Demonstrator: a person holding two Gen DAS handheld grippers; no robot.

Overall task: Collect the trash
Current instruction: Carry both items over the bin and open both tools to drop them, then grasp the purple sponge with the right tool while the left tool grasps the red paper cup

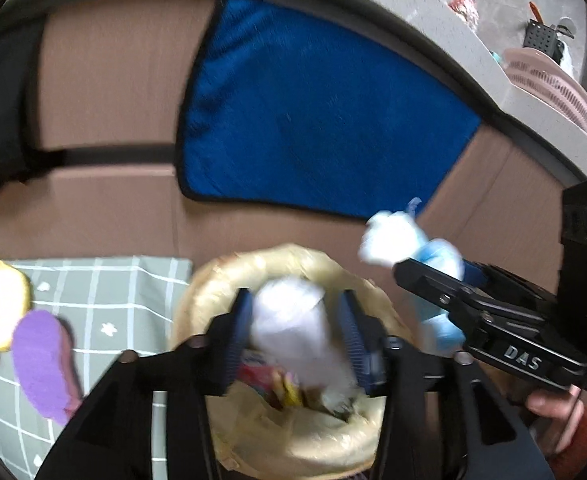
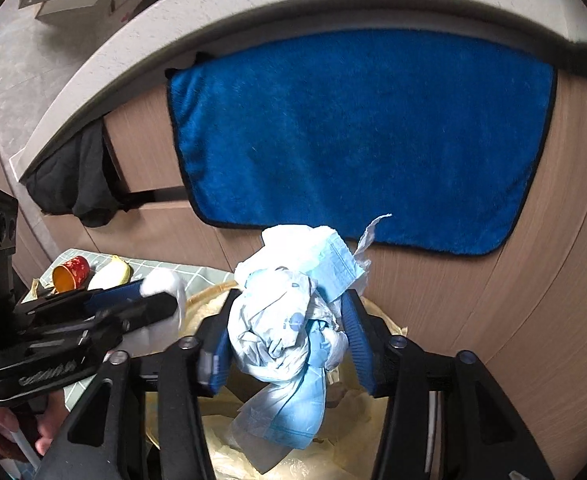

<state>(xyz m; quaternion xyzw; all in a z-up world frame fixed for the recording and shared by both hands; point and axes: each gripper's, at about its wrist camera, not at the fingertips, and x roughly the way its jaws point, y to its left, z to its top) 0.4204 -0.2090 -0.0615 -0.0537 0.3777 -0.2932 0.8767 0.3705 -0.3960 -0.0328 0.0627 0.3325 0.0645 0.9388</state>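
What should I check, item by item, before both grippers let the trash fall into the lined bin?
1. White paper wad above bin opening: ok.
2. Blue-white bundle above bin: ok.
3. Left gripper fully released the wad: cannot tell; picture blurred.
4. Right gripper fully released the bundle: cannot tell; bundle fills the gap.
5. Blue towel clear of both grippers: ok.
6. Room left in bin: ok.

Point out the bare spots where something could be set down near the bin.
Free: checked mat between the purple piece and bin. Crowded: the bin mouth, with both grippers and their wads over it; mat's far end has a red cup.
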